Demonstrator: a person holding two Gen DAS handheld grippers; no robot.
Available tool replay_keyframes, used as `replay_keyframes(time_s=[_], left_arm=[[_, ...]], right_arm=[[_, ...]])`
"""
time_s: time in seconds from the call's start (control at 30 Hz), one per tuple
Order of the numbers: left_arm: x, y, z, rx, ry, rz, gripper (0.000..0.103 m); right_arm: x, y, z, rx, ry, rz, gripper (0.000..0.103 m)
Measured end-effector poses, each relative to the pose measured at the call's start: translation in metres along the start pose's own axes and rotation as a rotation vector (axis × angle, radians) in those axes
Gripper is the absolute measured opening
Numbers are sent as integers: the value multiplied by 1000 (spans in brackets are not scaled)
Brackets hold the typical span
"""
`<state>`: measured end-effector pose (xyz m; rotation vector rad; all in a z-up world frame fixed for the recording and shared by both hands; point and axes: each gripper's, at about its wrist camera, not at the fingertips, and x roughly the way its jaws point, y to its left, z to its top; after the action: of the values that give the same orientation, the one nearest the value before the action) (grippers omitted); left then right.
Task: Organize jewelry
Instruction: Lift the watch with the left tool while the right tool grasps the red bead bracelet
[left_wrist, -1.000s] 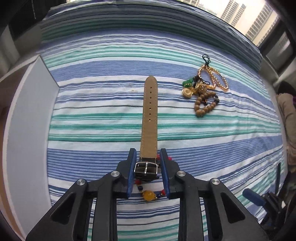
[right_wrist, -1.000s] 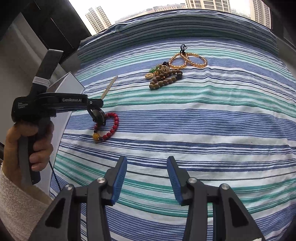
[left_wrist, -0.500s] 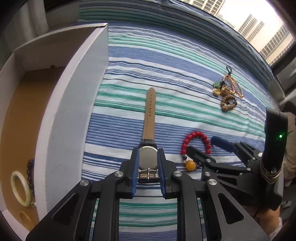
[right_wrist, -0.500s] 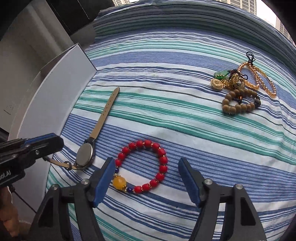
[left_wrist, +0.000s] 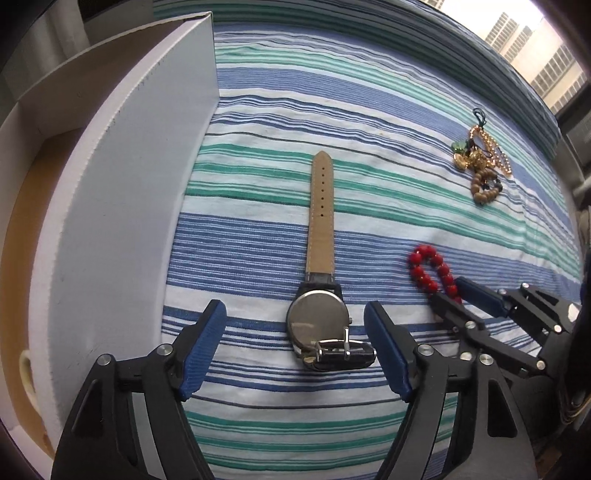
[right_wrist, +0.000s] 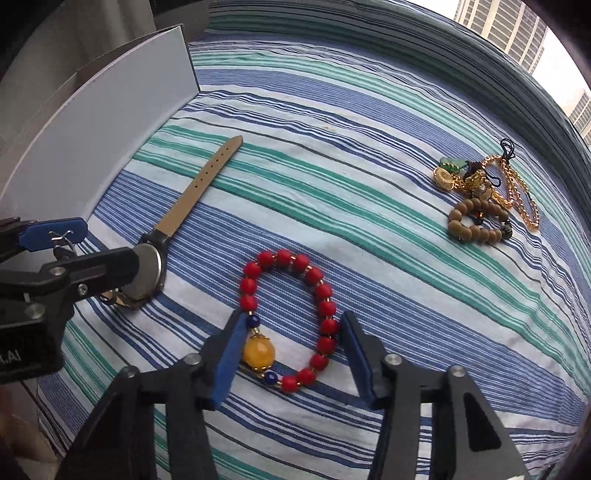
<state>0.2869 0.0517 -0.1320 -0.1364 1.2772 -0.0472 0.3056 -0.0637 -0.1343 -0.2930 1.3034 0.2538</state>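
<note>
left gripper (left_wrist: 295, 354) has just been opening and its ribbed blue pads stand wide, released, with the watch (left_wrist: 320, 295) lying between them on the striped sheet (left_wrist: 369, 110), touched by neither pad. the watch lies face down, showing a round dull metal back, a tan strap with a row of punched holes running straight away from the camera, and a dark buckle end folded over near the case. over to the right gripper (right_wrist: 291, 354), whose jaws have just been closing around the red bracelet (right_wrist: 295, 317): round glossy red beads, one big amber bead with a gold cap, small blue spacers. the left pad is right against the amber bead and the right pad is at the red beads, but a firm grip can't be told. far right on the sheet, a tangle (right_wrist: 484, 195) of wooden beads, gold chain and a green charm. a white box (left_wrist: 122, 206) with smooth matte walls stands just beside the watch.
</note>
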Motion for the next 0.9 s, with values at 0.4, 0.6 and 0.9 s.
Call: replay_keyframes(time_s=[0.4,0.6,0.9], left_arm=[[13,-20,-4,56,3,31,41],[-23,-15,-15,13,-42,-30,38],[-57,-17,-18,9,-99,-43,38]], right_arm=[[-29,-46,-27,45,-12,-5,0],[-38,-51,-28,84,-21,44,0],[-41,-53,-16,125,-43,57,3]])
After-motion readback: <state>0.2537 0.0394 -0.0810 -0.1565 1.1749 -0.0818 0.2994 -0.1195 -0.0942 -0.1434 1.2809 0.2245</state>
